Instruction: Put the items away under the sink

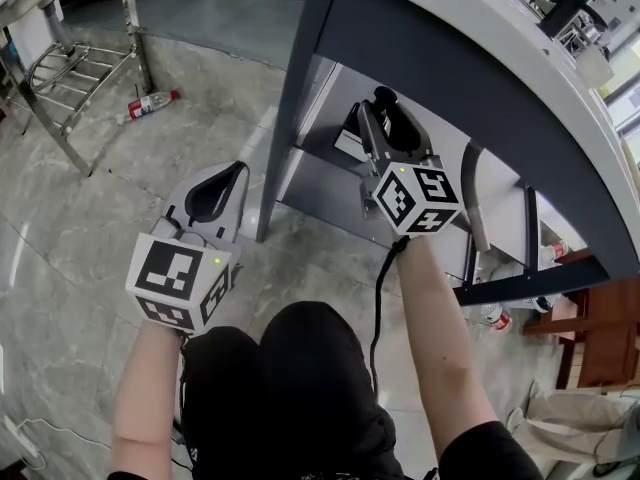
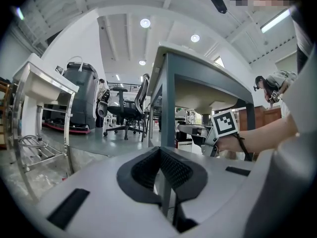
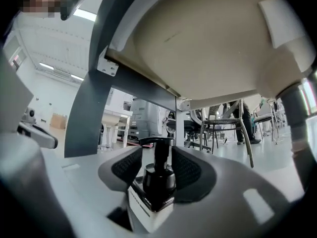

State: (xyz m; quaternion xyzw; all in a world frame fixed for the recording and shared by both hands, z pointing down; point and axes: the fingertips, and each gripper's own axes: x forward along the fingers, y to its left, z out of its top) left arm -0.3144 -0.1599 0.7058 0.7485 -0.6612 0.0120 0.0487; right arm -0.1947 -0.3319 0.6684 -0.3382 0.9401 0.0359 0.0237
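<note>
Dark trousers (image 1: 300,388) fill the bottom of the head view, the person kneeling on the marble-look floor (image 1: 120,188) with two grippers out front. Each one carries one marker cube, so two cubes: black-and-white squares only, no words on them.

Left gripper (image 1: 238,168) is pinched fully closed, pads meeting at the tips with nothing in them. It sits out in front of the sink's dark frame leg (image 1: 290,98).

Right gripper (image 1: 392,118) is in under the sink (image 3: 213,48), over the grey lower shelf (image 1: 320,188). Its jaws are only a little way apart. One white pump bottle (image 3: 156,182) with a black pump stands between the pads, and there's a sliver of gap each side of the pump neck, so it doesn't look squeezed. The bottle has a label with dark print, too small for me to read.

One red-and-white bottle (image 1: 152,103) lies on its side on the floor beside the one metal rack (image 1: 75,73). A few more red-capped containers (image 1: 497,315) sit near the drain pipe (image 1: 475,208), but they're too small to count.
</note>
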